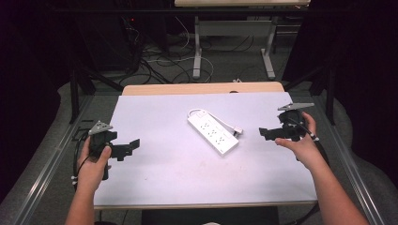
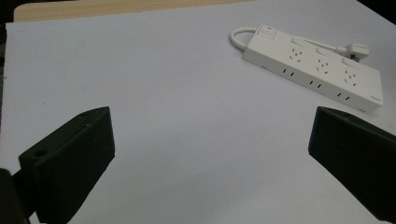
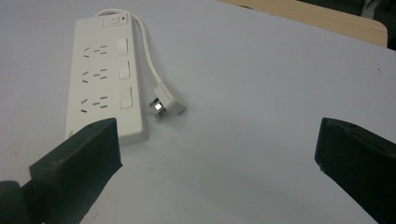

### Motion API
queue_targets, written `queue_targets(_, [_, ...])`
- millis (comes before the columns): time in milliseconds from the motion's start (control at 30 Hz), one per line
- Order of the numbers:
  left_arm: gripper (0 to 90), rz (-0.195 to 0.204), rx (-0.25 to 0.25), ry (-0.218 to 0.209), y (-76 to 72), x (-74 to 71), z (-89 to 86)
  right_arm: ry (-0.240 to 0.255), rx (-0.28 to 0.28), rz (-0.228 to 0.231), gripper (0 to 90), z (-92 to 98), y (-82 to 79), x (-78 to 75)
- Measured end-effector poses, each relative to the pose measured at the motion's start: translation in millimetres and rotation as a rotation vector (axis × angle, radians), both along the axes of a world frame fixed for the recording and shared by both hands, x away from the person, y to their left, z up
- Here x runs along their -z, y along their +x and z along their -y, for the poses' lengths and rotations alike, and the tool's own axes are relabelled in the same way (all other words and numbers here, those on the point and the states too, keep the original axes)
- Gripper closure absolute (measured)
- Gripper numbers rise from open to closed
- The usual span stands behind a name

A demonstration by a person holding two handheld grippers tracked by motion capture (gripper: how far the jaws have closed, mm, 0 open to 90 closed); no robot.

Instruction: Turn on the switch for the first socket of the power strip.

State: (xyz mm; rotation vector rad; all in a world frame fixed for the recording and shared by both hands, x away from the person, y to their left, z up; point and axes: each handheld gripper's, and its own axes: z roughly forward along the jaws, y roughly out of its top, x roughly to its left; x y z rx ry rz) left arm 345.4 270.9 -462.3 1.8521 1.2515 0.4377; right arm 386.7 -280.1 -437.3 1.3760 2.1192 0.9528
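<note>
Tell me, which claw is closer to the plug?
The right claw. The plug lies on the strip's right side, just ahead of it; the left claw is across the strip, much farther off.

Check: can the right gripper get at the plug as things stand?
Probably yes. The right gripper is open and aimed at the plug, which lies beside the power strip with bare tabletop between.

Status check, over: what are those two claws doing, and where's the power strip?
Left gripper open, right gripper open, both empty. Power strip flat mid-table between them, untouched. Plug beside it. Path clear.
</note>
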Motion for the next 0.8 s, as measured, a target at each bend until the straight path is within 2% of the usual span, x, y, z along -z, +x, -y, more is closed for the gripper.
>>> queue_targets(200, [0.3, -0.002, 0.001, -0.001, 0.2, 0.3, 0.2, 0.001, -0.014, -0.014, 0.0, -9.3, 9.6, -6.0])
queue_targets(267, [0.3, 0.008, -0.005, -0.004, 0.6, 1.6, 0.9, -0.008, -0.025, -0.017, 0.0, -14.3, 14.3, -9.9])
queue_targets(633, [0.3, 0.004, 0.0, 0.001, 0.8, 2.1, 0.3, -0.035, -0.051, -0.056, 0.0, -29.6, 31.3, -23.1])
queue_targets(667, [0.3, -0.013, 0.014, 0.005, 0.7, 0.9, -0.8, -0.029, -0.048, -0.064, 0.0, -31.3, 33.0, -24.2])
queue_targets(800, [0.3, -0.003, 0.005, 0.0, 0.5, 1.1, -0.6, -0.05, -0.05, -0.071, 0.0, -35.2, 40.2, -29.2])
